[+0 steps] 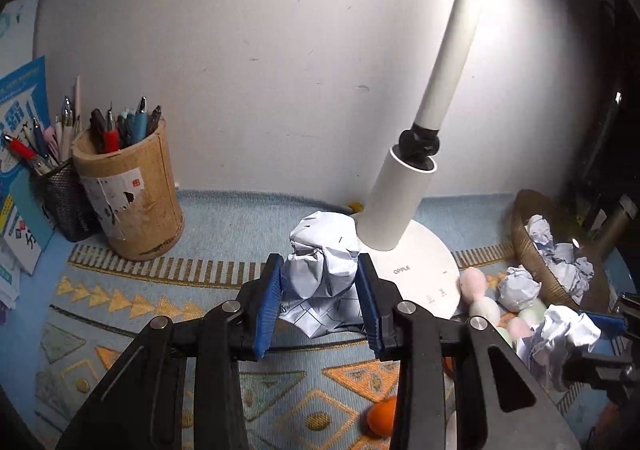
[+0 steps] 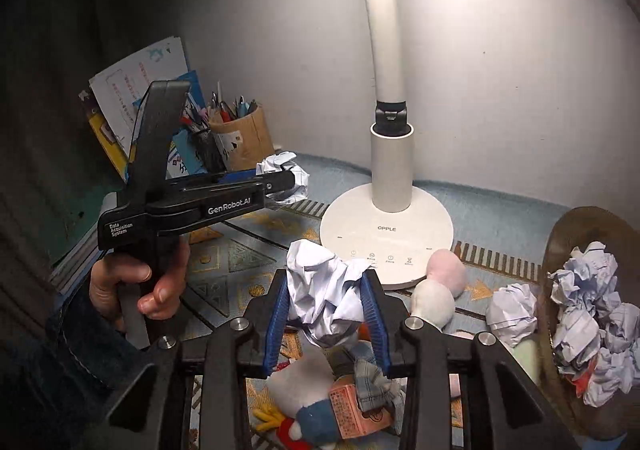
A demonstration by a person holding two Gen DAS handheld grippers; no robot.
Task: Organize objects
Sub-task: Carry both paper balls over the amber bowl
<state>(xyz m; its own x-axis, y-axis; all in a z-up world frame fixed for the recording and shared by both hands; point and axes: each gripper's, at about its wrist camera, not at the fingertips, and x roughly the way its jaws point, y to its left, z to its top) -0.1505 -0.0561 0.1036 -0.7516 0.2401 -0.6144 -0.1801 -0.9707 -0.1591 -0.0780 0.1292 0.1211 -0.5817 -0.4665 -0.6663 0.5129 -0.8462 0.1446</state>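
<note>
Gripping one crumpled paper ball in each claw, above the patterned mat.
Left wrist view: my left gripper (image 1: 320,300) pinches a paper ball (image 1: 320,270) at frame centre. Right wrist view: my right gripper (image 2: 328,304) pinches another ball (image 2: 320,290) at lower centre; basket (image 2: 560,250) at right.

Both views are lit by one source: a white curved-neck desk lamp (image 1: 448,62) whose head lies beyond the top of the frame. It throws a blown-out glare patch on the pale grey wall (image 1: 240,30), at the upper right in the left wrist view and the upper centre-right in the right wrist view. Light falls off quickly from there; the corners sink into black fisheye vignette. In the right wrist view the left third is very dim, the dark sleeve (image 2: 72,338) barely readable. Straight lines bow toward the edges. Pastel plush shapes (image 1: 476,290) at lower right of the left wrist view look smeared and soft.
</note>
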